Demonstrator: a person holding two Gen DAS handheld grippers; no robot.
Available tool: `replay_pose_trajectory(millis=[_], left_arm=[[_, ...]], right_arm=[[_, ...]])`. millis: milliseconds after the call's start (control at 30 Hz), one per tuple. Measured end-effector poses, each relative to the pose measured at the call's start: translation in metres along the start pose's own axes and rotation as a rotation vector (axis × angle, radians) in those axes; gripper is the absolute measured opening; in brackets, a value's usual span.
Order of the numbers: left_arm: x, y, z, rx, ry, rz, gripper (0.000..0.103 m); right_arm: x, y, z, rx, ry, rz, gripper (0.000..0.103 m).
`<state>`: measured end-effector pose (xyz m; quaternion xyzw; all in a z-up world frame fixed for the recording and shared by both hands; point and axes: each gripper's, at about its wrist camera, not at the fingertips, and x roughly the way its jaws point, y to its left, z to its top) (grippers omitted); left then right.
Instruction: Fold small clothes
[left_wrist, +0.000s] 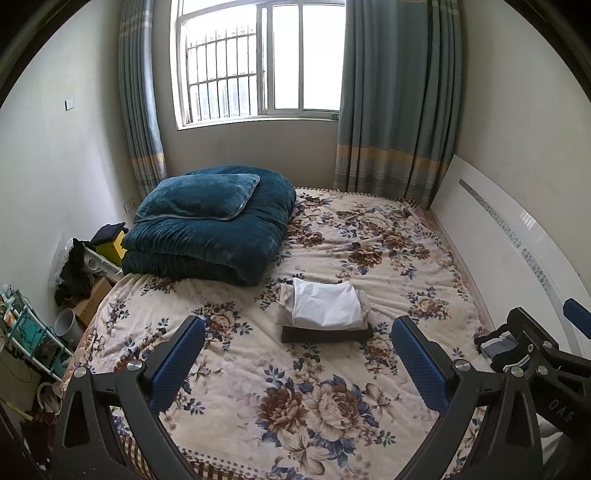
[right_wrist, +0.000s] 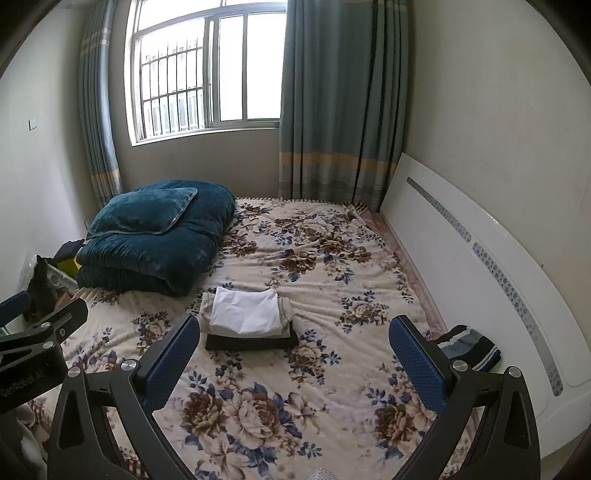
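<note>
Both your left gripper and right gripper hover wide and empty above the floral bedspread, one stack of three folded clothes mid-bed, one striped garment by the headboard.

Two grippers were in view: the left gripper and the right gripper, each with two blue-padded fingers spread apart and nothing between them. One floral bedspread covered one bed. One stack of folded clothes lay on it, seemingly made of three pieces: one white piece on top, one cream piece under it, and one dark piece at the bottom. One striped garment lay apart by the one white headboard. One teal quilt carried one teal pillow. There were one window and two curtains.
</note>
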<state>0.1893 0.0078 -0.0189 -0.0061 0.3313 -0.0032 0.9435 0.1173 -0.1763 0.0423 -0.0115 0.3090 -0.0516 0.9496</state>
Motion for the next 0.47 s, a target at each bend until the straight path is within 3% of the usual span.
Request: replay_pose_trajectory(millis=[467], left_arm=[[-0.0055, -0.0038, 0.0016, 0.000, -0.012, 0.011, 0.103]], right_arm=[[-0.0017, -0.0002, -0.0015, 0.008, -0.001, 0.001, 0.103]])
